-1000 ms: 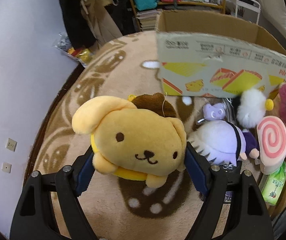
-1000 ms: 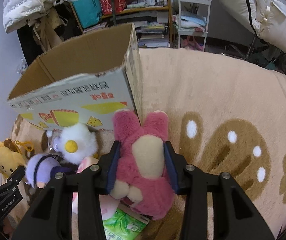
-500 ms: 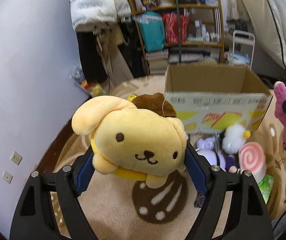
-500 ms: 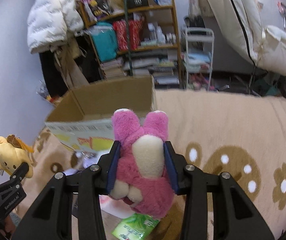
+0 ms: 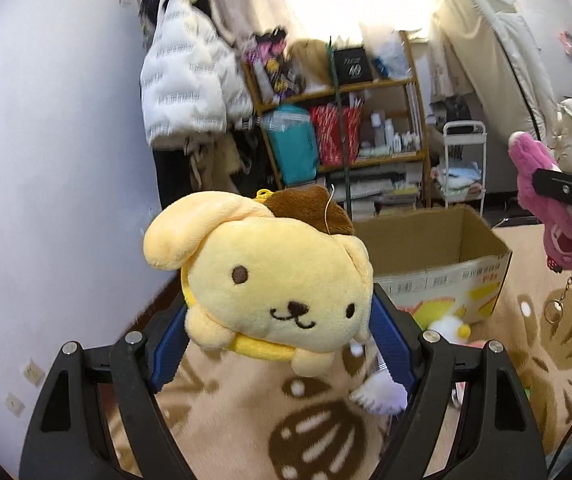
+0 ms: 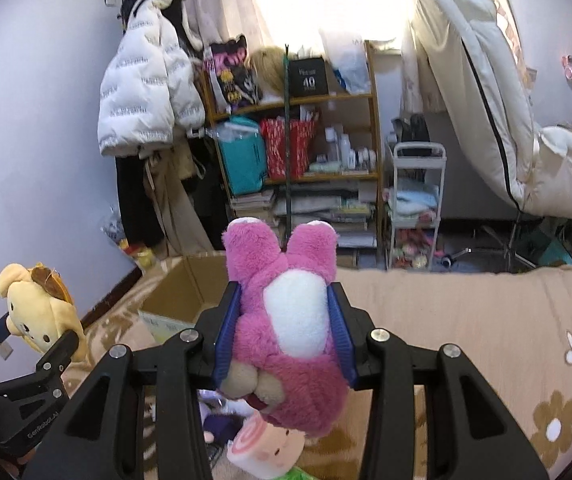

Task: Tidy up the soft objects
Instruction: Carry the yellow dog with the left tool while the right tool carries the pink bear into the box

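My left gripper is shut on a yellow dog plush with a brown cap, held up in the air; the same yellow dog plush shows at the left of the right wrist view. My right gripper is shut on a pink bear plush, upside down, its legs pointing up. That pink bear plush hangs at the right of the left wrist view, a keyring dangling under it. The open cardboard box stands on the rug below and ahead of both grippers.
On the beige patterned rug by the box lie a white fluffy plush, a purple plush and a pink swirl plush. Behind stand a cluttered shelf, a white jacket, a small cart and a cream chair.
Both grippers have risen and tilted up with their plushes still held. The box and floor toys have dropped low in view, and the shelf and window now fill the background.
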The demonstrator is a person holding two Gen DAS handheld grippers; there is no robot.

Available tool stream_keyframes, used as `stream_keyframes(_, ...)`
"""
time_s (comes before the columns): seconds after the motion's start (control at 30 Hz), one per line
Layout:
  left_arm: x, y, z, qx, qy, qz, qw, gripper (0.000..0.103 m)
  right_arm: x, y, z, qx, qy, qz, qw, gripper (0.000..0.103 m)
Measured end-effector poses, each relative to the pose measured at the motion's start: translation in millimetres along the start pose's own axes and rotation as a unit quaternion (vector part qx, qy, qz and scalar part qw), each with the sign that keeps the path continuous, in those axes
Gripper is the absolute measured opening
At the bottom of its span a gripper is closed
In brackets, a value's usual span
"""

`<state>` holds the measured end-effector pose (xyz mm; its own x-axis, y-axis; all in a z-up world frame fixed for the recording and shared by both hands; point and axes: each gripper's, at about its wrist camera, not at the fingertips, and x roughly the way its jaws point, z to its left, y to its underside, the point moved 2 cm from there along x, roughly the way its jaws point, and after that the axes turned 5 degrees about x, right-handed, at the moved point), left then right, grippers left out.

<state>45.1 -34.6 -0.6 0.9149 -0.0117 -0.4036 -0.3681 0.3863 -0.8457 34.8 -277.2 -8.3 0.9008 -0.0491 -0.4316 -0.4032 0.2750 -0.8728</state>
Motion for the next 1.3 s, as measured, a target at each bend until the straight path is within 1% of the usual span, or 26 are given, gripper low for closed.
stream_keyframes(0.07,-3.4,-7.7,0.9,0.002,0.001,-0.021,0.9998,0.081,1.3,-6.2,1.4,-0.002,-0.002,-0.012,1.0,0.045)
stream_keyframes(0.2,-0.2,-19.7,1.1,-0.011,0.007,-0.041,0.9991,0.081,7.6,-13.0,1.3,-0.007,-0.003,-0.021,1.0,0.045)
stream_keyframes(0.37,12.0,-32.4,-0.5,-0.012,0.02,-0.04,0.9989,0.081,18.8,-22.0,1.4,-0.012,0.003,-0.023,1.0,0.045)
stream_keyframes(0.43,15.3,-40.6,-1.3,-0.009,0.023,-0.047,0.9986,0.081,22.2,-25.9,1.2,-0.012,0.001,-0.026,1.0,0.045)
stream_keyframes(0.53,18.3,-56.9,-3.1,-0.006,0.022,-0.07,0.9973,0.081,29.0,-33.2,0.9,-0.012,-0.005,-0.033,0.999,0.046)
stream_keyframes(0.7,32.9,-81.4,-4.2,-0.011,0.045,-0.074,0.9961,0.081,41.2,-44.1,2.3,-0.012,-0.02,-0.043,0.999,0.046)
stream_keyframes(0.77,39.3,-87.5,-3.8,-0.012,0.05,-0.077,0.9957,0.081,48.3,-47.8,5.3,-0.017,-0.029,-0.045,0.998,0.046)
stream_keyframes(0.83,46.0,-89.7,-0.9,-0.029,0.042,-0.081,0.9954,0.081,54.5,-48.7,8.5,-0.021,-0.036,-0.045,0.998,0.046)
stream_keyframes(0.87,49.9,-90.0,0.9,-0.04,0.038,-0.081,0.9952,0.081,57.7,-48.4,9.3,-0.023,-0.034,-0.044,0.998,0.046)
stream_keyframes(0.9,54.4,-89.8,2.1,-0.048,0.043,-0.077,0.995,0.081,61.5,-47.4,10.0,-0.027,-0.026,-0.044,0.998,0.047)
stream_keyframes(0.97,63.7,-88.0,3.8,-0.056,0.05,-0.068,0.9949,0.081,66.9,-44.7,9.8,-0.031,-0.025,-0.041,0.998,0.047)
stream_keyframes(1.1,82.9,-79.2,-2.7,-0.049,0.057,-0.049,0.996,0.081,84.9,-38.3,6.6,-0.026,-0.035,-0.017,0.999,0.047)
stream_keyframes(1.2,100.2,-71.3,-8.5,-0.056,0.078,-0.023,0.9951,0.081,95.0,-31.7,5.3,-0.024,-0.041,0.0,0.999,0.047)
stream_keyframes(1.3,116.4,-61.9,-17.5,-0.049,0.087,0.002,0.995,0.081,103.1,-25.1,5.6,-0.029,-0.04,0.011,0.999,0.047)
